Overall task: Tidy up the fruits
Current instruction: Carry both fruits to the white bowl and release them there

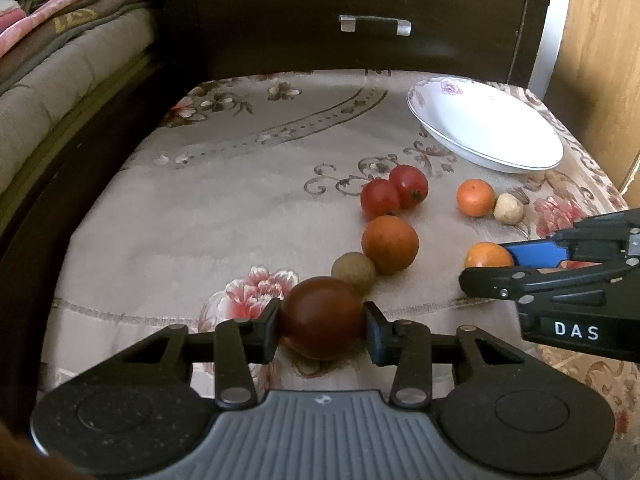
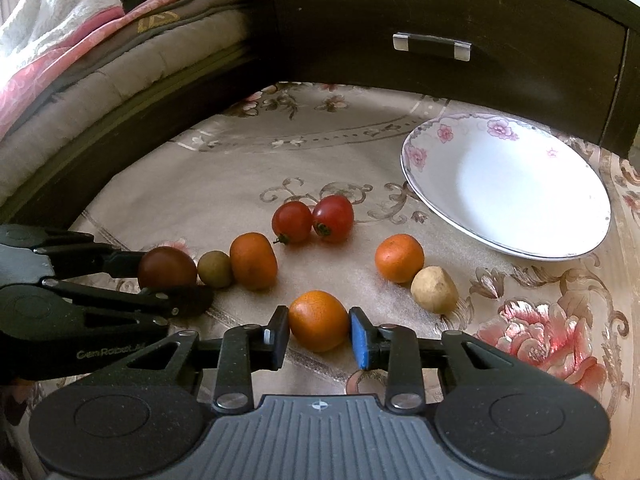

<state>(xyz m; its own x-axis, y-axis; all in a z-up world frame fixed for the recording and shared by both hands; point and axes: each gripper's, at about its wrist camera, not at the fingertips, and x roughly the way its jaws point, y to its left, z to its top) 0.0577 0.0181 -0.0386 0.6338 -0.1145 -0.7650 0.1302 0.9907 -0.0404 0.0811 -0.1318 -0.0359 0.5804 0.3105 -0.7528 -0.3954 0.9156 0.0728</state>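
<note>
Gripping dark tomato: left tongs | right tongs clamp orange

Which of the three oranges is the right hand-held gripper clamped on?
The orange nearest the camera, alone at the front between the right hand-held gripper pads. One other orange touches the small brown fruit; the third sits beside the pale fruit.

Soft daylight – fisheye-bent edges, slight blur, muted shadows.

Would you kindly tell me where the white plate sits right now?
The white plate sits empty at the far right of the cloth in both views, before the dark drawer, beyond the loose orange.
</note>
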